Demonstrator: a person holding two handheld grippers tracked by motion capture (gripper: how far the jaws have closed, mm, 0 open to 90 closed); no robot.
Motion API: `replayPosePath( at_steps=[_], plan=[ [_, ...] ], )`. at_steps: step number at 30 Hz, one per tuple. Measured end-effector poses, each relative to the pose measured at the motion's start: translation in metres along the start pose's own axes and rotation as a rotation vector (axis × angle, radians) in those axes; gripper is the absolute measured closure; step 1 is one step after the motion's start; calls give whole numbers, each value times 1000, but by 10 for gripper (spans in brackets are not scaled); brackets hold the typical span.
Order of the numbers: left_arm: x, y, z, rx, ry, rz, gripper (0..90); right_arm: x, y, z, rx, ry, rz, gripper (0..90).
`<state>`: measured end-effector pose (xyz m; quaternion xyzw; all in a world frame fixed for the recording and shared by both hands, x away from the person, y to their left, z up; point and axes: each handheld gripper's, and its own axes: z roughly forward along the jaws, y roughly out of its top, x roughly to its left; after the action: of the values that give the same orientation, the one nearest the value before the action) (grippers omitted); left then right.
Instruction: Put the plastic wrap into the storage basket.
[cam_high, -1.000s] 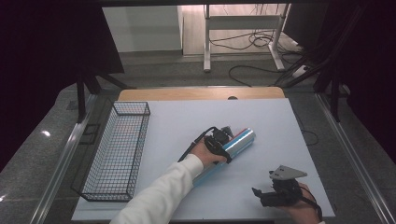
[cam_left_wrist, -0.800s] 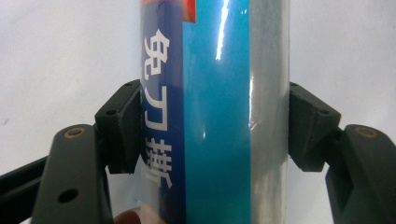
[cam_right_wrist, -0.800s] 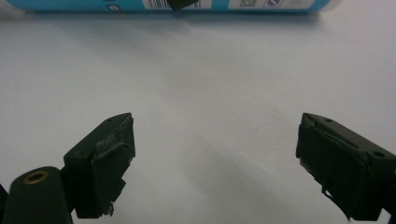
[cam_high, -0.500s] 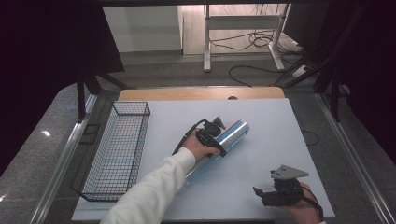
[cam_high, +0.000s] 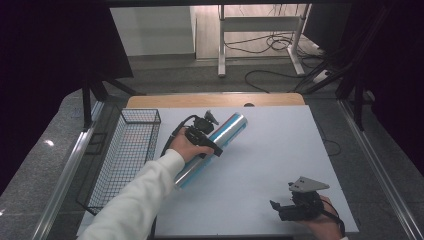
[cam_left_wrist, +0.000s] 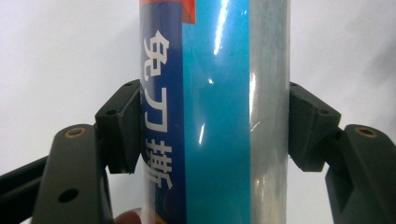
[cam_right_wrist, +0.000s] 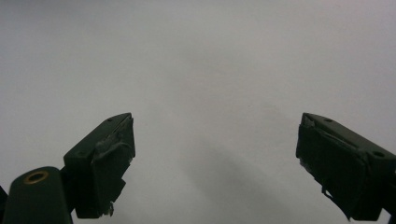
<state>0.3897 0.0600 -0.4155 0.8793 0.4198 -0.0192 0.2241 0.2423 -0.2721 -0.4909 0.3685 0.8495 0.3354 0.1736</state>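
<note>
Roll (cam_high: 220, 140) long axis diagonal, capped end far-right.

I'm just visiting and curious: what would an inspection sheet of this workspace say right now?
Surface: white table top, bare wooden strip along its far edge.
Job's things: blue and silver roll with printed characters, lying slantwise; black wire basket at the left edge, looks empty.
Clutter: nothing seen.
Grippers: left gripper, jaws closed on both sides of the roll; right gripper, jaws wide apart over bare table, near the front right corner.
Cables: one trails from the left gripper; more on the floor beyond.
Surroundings: dark curtains, metal stand legs.
</note>
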Motion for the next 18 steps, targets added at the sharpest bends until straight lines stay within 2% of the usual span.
replayPosePath(
  at_steps=[4,12,18],
  plan=[
    [9,-11,-20,-3,21,0,321,0,0,0,1,0,0,121],
    [31,-33,-50,-22,83,-36,322,0,0,2,8,-2,0,121],
    [46,-49,-72,-43,111,-63,322,0,0,2,10,-3,-1,121]
  ],
)
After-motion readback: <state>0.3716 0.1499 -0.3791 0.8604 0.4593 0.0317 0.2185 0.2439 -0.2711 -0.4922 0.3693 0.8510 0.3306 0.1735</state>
